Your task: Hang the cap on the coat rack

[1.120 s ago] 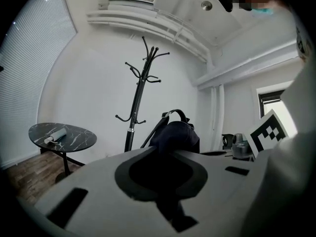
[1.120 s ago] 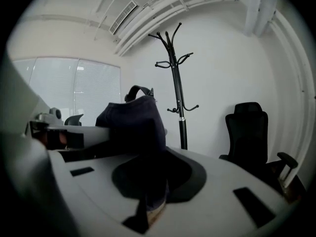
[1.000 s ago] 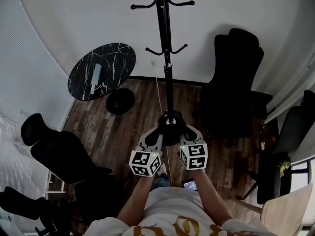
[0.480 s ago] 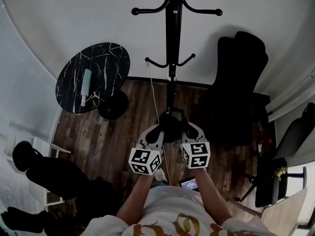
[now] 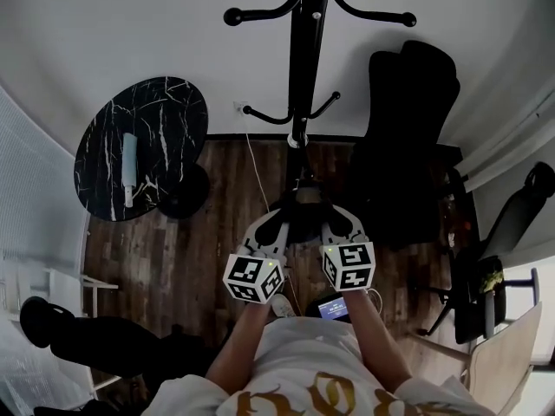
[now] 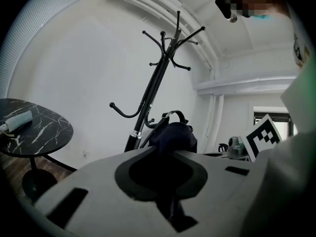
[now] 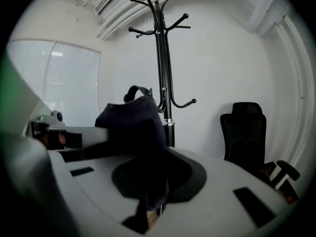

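A dark cap (image 5: 303,222) hangs between my two grippers, in front of the black coat rack (image 5: 305,59). My left gripper (image 5: 282,228) is shut on the cap's left side, and my right gripper (image 5: 325,226) is shut on its right side. In the left gripper view the cap (image 6: 173,137) bulges up from the jaws with its back strap loop on top, and the coat rack (image 6: 157,80) leans just behind it. The right gripper view shows the cap (image 7: 136,125) pinched in the jaws, with the coat rack (image 7: 163,58) upright beyond it, its lower hook to the right.
A round black marble table (image 5: 143,159) with a pale object on it stands at the left. A black office chair (image 5: 408,128) is to the right of the rack. Another chair (image 5: 512,224) is at far right. Dark wooden floor lies below.
The view has shifted closer to the coat rack, whose upper hooks now sit larger at the top. Both grippers keep holding the cap and have edged slightly toward the pole.
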`<state>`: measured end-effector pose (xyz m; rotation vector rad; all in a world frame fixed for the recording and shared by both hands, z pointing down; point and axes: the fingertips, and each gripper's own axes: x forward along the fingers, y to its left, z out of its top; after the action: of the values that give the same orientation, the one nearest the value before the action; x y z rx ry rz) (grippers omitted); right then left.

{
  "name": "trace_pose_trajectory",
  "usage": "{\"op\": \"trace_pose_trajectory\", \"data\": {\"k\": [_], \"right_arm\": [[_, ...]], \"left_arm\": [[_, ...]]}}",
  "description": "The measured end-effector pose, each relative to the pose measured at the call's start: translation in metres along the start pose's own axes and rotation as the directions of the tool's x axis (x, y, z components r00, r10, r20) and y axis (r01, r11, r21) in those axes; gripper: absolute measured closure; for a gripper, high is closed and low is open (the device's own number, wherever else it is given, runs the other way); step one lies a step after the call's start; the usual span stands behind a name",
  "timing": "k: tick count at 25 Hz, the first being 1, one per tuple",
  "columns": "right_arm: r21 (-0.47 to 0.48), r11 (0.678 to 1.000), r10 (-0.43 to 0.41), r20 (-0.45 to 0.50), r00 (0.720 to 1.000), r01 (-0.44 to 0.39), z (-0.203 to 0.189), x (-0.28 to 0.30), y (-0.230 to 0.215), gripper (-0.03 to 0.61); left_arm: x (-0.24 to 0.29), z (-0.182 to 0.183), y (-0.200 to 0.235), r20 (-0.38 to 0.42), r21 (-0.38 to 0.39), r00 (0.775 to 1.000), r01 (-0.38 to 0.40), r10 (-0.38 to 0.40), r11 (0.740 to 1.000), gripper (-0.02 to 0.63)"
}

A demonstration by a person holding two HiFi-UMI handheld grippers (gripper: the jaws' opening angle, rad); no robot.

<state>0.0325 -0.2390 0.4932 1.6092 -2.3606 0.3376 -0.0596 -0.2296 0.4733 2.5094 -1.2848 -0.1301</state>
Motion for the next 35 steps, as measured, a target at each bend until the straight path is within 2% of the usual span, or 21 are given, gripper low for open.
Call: {"op": "trace_pose_trajectory", "data": {"k": [5, 10, 14, 20, 35], "right_arm": [[0.014, 1.000, -0.025, 0.004, 1.000, 0.025, 0.001, 0.005, -0.006, 0.540], [-0.002, 1.000, 0.001, 0.000, 1.000, -0.001, -0.003, 0.012, -0.005, 0.540], [0.033, 0.999, 0.004, 0.005, 1.000, -0.004, -0.004, 0.020, -0.010, 0.540], [0.038, 0.999, 0.016, 0.013, 1.000, -0.016, -0.001, 0.026, -0.014, 0.540], [0.061, 0.997, 0.045, -0.006, 0.999, -0.045, -0.010, 0.044, -0.026, 0.538]], "left_arm": [[0.008, 0.000, 0.002, -0.012, 0.009, 1.000, 0.025, -0.025, 1.000, 0.581], [0.011, -0.003, 0.010, -0.019, 0.012, 1.000, 0.007, -0.007, 1.000, 0.581], [0.019, -0.005, 0.013, -0.025, 0.024, 1.000, 0.006, -0.005, 1.000, 0.581], [0.024, -0.003, 0.014, -0.032, 0.043, 0.999, -0.001, 0.003, 0.999, 0.581], [0.039, -0.011, 0.021, -0.054, 0.030, 0.998, -0.020, 0.022, 0.999, 0.581]]}}
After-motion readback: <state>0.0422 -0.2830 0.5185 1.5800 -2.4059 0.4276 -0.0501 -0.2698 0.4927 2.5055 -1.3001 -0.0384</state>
